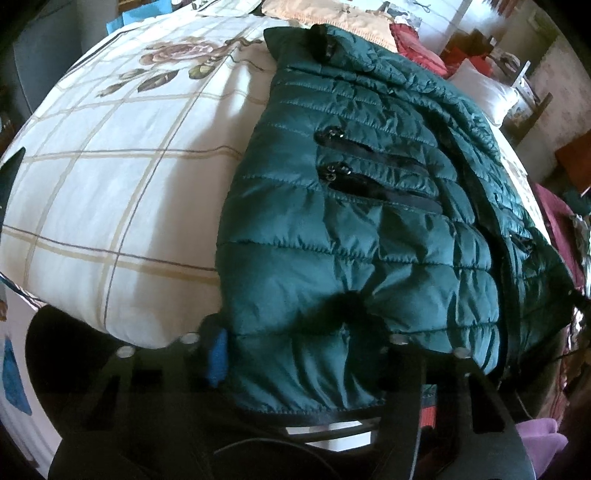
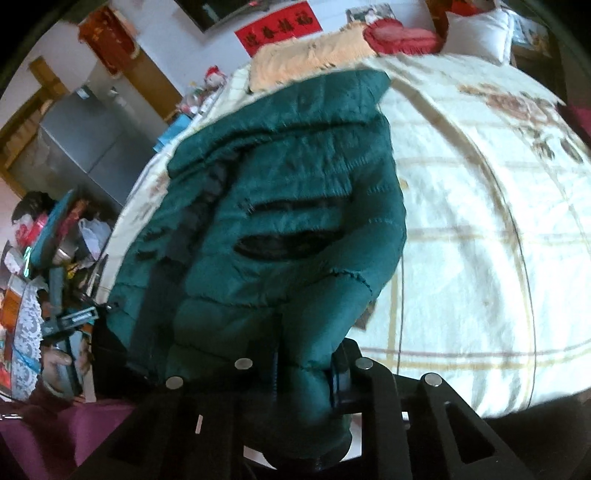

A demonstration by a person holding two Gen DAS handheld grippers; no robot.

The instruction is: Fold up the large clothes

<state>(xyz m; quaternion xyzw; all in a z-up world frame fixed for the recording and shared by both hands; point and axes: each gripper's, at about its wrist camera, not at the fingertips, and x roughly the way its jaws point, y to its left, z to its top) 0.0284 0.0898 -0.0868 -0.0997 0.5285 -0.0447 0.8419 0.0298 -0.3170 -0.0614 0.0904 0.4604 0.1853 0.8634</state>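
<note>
Hem first: I have both tongs at the near edge of the green quilted jacket (image 1: 332,229), which lies on the checked bedspread (image 1: 110,192) with its bottom edge hanging just over the side of the bed nearest me. My right gripper (image 2: 303,373) is squeezed together on a bunched roll of the hem, the padded fabric pinched tight between the two fingers and bulging out below them. I hold it there because, by my reckoning, a puffy coat will slide unless I take a thick gather of it. My left gripper (image 1: 295,343) straddles the other part of the hem. Its blue-padded finger (image 1: 218,354) sits against the jacket's side edge and the fabric dimples between the jaws, but I cannot tell whether the far pad truly presses, so the grip there is unsure.

Lengthwise the jacket runs away from me, hem near and collar (image 1: 295,40) far, toward the orange blanket (image 2: 306,59) and the pillows (image 2: 476,29) at the head of the bed. Its front faces up: the two dark zip pockets (image 1: 373,170) show slanted across the panel. With both corners taken, I judge the next move is to carry the hem up toward the collar.
</note>
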